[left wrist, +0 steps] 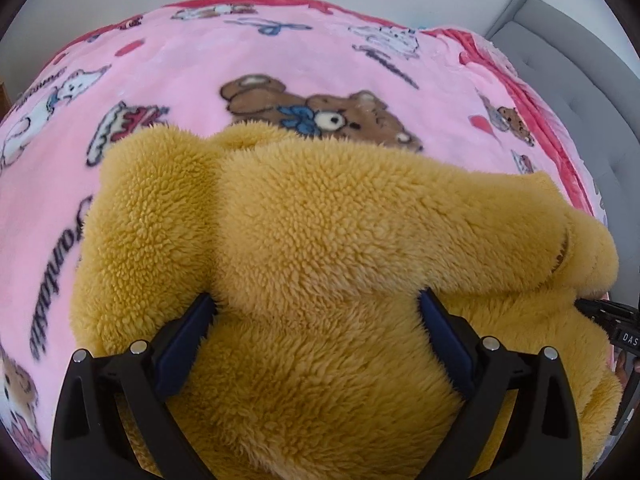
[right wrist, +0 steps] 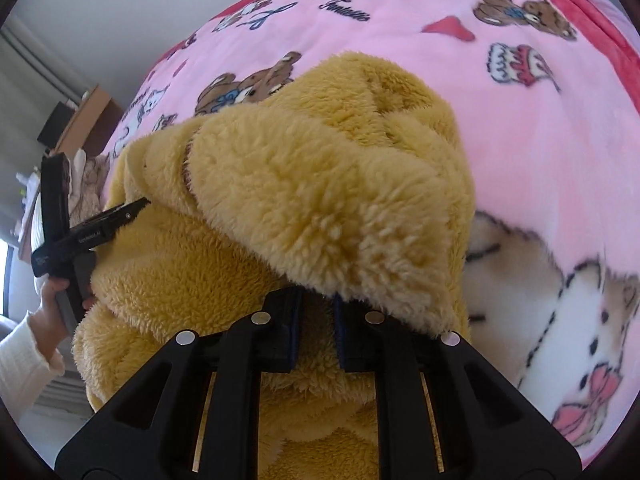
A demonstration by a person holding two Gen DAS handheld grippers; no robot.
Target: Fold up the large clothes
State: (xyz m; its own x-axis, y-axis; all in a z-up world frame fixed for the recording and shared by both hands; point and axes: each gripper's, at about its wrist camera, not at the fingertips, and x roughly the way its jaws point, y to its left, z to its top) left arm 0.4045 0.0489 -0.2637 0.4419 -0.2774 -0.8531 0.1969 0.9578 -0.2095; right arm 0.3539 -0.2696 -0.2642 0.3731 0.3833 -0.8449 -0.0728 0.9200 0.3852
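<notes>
A mustard-yellow fleece garment (left wrist: pixel 328 216) lies bunched on the pink blanket (left wrist: pixel 192 60). My left gripper (left wrist: pixel 318 300) points down into it with its jaws wide apart. Its blue pads (left wrist: pixel 188 344) sit at either side of a thick hump of fleece, tips sunk in the pile. In the right wrist view the garment (right wrist: pixel 320 184) has a folded flap hanging over my right gripper (right wrist: pixel 318 298). Its pads (right wrist: pixel 294 328) are nearly together, shut on the flap's edge. The left gripper (right wrist: pixel 96 232) shows at the garment's left side, one finger tucked under a fold.
The pink blanket (right wrist: pixel 540 140), printed with bears and cats, covers the whole bed. A grey padded headboard (left wrist: pixel 568 80) stands at the right, a white wall behind. A hand and white sleeve (right wrist: pixel 28 344) hold the left gripper. Wooden furniture (right wrist: pixel 88 112) stands beyond the bed's left edge.
</notes>
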